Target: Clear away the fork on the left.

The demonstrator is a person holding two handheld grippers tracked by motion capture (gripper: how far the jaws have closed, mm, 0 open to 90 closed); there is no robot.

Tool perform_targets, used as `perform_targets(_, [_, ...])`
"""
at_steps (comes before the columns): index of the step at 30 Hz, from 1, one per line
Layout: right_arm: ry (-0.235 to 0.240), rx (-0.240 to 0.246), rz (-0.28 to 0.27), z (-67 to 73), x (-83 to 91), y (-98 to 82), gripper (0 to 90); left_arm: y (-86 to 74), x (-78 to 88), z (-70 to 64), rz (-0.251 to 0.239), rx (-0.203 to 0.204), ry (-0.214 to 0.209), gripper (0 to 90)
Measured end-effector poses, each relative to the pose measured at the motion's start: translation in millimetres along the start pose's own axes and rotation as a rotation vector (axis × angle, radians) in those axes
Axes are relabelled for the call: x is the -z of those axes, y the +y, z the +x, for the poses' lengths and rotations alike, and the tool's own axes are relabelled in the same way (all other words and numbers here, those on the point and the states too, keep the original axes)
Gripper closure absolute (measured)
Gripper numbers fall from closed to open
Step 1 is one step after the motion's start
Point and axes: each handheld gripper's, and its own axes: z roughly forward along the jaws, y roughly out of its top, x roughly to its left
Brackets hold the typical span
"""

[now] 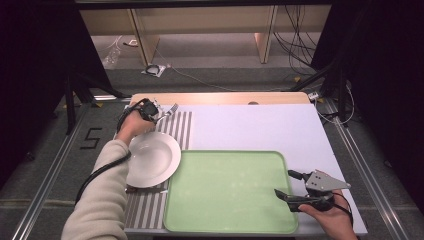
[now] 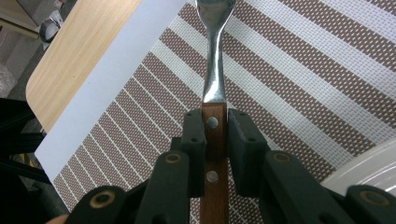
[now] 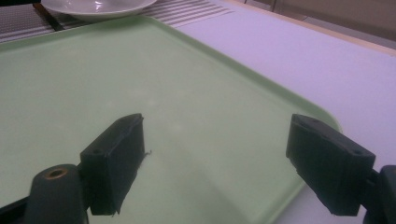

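Counter with striped mat (image 1: 175,127) at its far-left corner

My left claw (image 2: 215,135) pinches the fork (image 2: 215,84) by its wooden handle over that mat; my right claw (image 3: 215,163) hangs spread over the green tray's (image 1: 225,185) near-right corner

My left gripper (image 1: 159,113) holds a fork (image 1: 171,109) beyond the plate (image 1: 152,159); tray (image 1: 230,190) sits to the plate's right.

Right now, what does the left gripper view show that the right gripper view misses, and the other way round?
The left gripper view alone shows the left claw shut on the fork by its wooden handle, above the striped placemat's near stripes. The right gripper view alone shows the right claw open over the green tray. Both share the white plate, the striped placemat and the pale table cover.
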Motion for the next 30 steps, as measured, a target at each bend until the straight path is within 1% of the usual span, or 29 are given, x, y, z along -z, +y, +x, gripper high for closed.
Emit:
perform_targets(6, [0.000,-0.001,0.000,0.1,-0.1,0.0,20.4,-2.7,1.7,0.1,-0.014,0.014,0.012,77.1])
perform_targets(9, [0.003,-0.003,-0.006,0.3,-0.8,0.0,20.4,-3.3,2.7,-0.6,-0.031,0.022,0.038,77.1])
perform_targets(11, [0.002,-0.002,-0.005,0.4,-0.8,0.1,20.4,-3.3,4.2,-1.3,-0.057,0.044,0.054,77.1])
perform_targets(13, [0.002,-0.002,-0.006,0.5,-0.7,0.1,20.4,-3.0,7.0,-2.5,-0.086,0.066,0.081,77.1])
perform_targets(18, [0.003,0.000,-0.005,0.4,-0.8,0.0,20.4,-2.8,13.0,-6.3,-0.133,0.104,0.133,77.1])
perform_targets(20, [0.003,0.000,-0.009,0.5,-0.8,0.1,20.4,-3.5,16.5,-8.4,-0.162,0.134,0.152,77.1])
perform_targets(21, [0.004,-0.001,-0.008,0.5,-0.7,0.0,20.4,-4.9,20.3,-10.1,-0.192,0.163,0.166,77.1])
perform_targets(22, [0.004,0.000,-0.008,0.5,-0.8,0.0,20.4,-4.9,20.3,-10.1,-0.192,0.163,0.166,77.1])
perform_targets(25, [0.004,-0.001,-0.009,0.7,-1.0,0.1,20.4,-7.2,24.6,-13.9,-0.237,0.195,0.176,77.1])
perform_targets(28, [0.004,0.003,-0.005,1.1,-1.3,0.2,20.4,-8.8,28.0,-16.1,-0.254,0.208,0.168,77.1])
perform_targets(30, [0.002,0.005,-0.001,1.3,-0.8,0.6,20.4,-9.2,30.1,-17.6,-0.260,0.207,0.178,77.1])
